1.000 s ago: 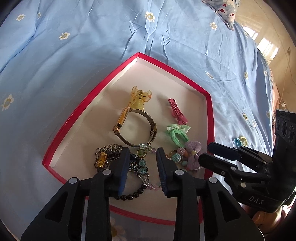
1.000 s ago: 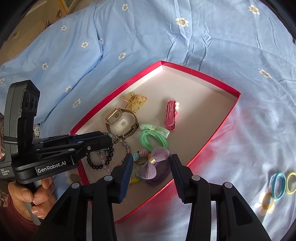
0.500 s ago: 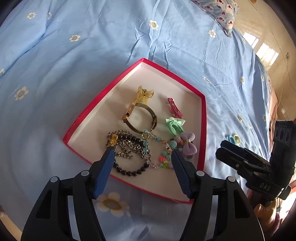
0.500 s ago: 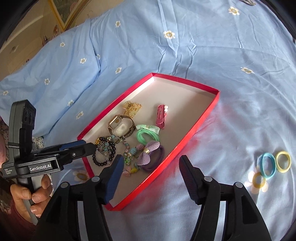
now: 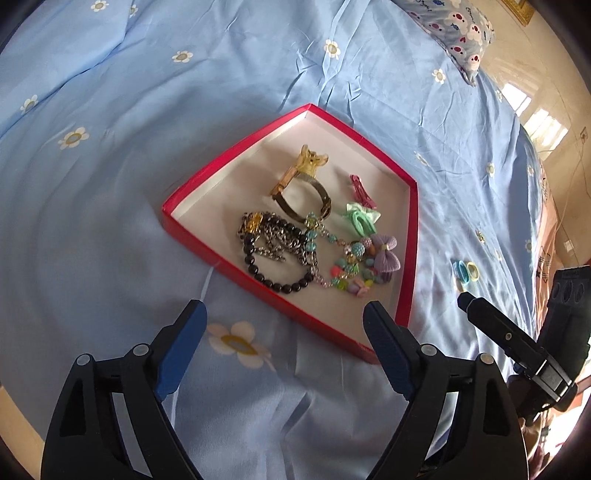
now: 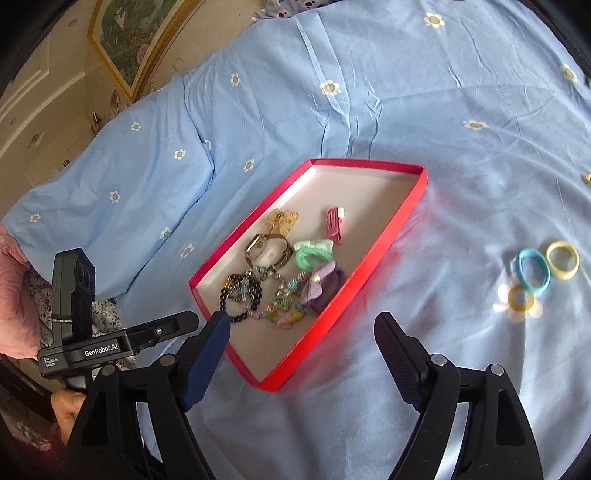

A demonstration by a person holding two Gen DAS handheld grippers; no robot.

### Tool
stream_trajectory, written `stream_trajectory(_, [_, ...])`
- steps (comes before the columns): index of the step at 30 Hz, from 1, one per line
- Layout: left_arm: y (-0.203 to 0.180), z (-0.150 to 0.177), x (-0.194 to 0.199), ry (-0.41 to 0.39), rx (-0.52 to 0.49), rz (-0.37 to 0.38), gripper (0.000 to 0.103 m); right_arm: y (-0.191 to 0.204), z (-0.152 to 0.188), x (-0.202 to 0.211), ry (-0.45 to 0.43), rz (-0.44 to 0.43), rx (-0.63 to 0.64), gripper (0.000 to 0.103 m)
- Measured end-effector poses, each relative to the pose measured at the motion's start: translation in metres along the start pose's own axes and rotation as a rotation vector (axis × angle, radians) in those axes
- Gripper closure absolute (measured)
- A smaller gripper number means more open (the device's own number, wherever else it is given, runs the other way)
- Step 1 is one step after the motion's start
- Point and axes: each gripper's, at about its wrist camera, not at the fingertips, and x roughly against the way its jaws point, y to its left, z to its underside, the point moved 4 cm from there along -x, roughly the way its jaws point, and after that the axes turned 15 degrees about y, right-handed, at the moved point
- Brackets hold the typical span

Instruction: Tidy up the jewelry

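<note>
A red-rimmed shallow box point(image 5: 236, 155) point(image 6: 402, 210) lies on the blue bedsheet. It holds a gold watch point(image 5: 303, 192), a yellow claw clip point(image 5: 312, 162), a pink hair clip point(image 5: 360, 190), a green hair tie point(image 5: 360, 218), a purple bow tie point(image 5: 386, 254), a black bead bracelet point(image 5: 273, 280) and beaded chains point(image 5: 347, 273). My left gripper point(image 5: 284, 325) is open and empty, hovering before the box's near edge. My right gripper point(image 6: 303, 332) is open and empty over the box's near corner. A blue point(image 6: 532, 271) and two yellow hair ties point(image 6: 563, 258) lie on the sheet to the right.
The blue daisy-print sheet point(image 5: 147, 92) spreads all around the box. A patterned pillow point(image 5: 461, 22) lies far back right. A framed picture point(image 6: 136, 37) hangs on the wall at the back left. The left gripper's body point(image 6: 96, 347) shows at the lower left of the right wrist view.
Both grippers have opened wide and pulled back and up from the box. The jewelry they were over now lies in the box.
</note>
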Motion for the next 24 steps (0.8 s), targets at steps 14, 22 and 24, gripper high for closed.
stream_trajectory(14, [0.003,0.023,0.002,-0.020,0.011,-0.045,0.015,-0.002,0.027,0.004,-0.027,-0.013,-0.036,0.012])
stream_trajectory(22, [-0.003,0.026,0.017,-0.067,-0.031,-0.139,0.010,0.007,0.029,0.009,-0.031,0.071,0.031,0.012])
stream_trajectory(24, [-0.008,0.024,0.025,-0.082,-0.060,-0.175,0.004,0.014,0.025,0.015,-0.032,0.080,0.069,0.012])
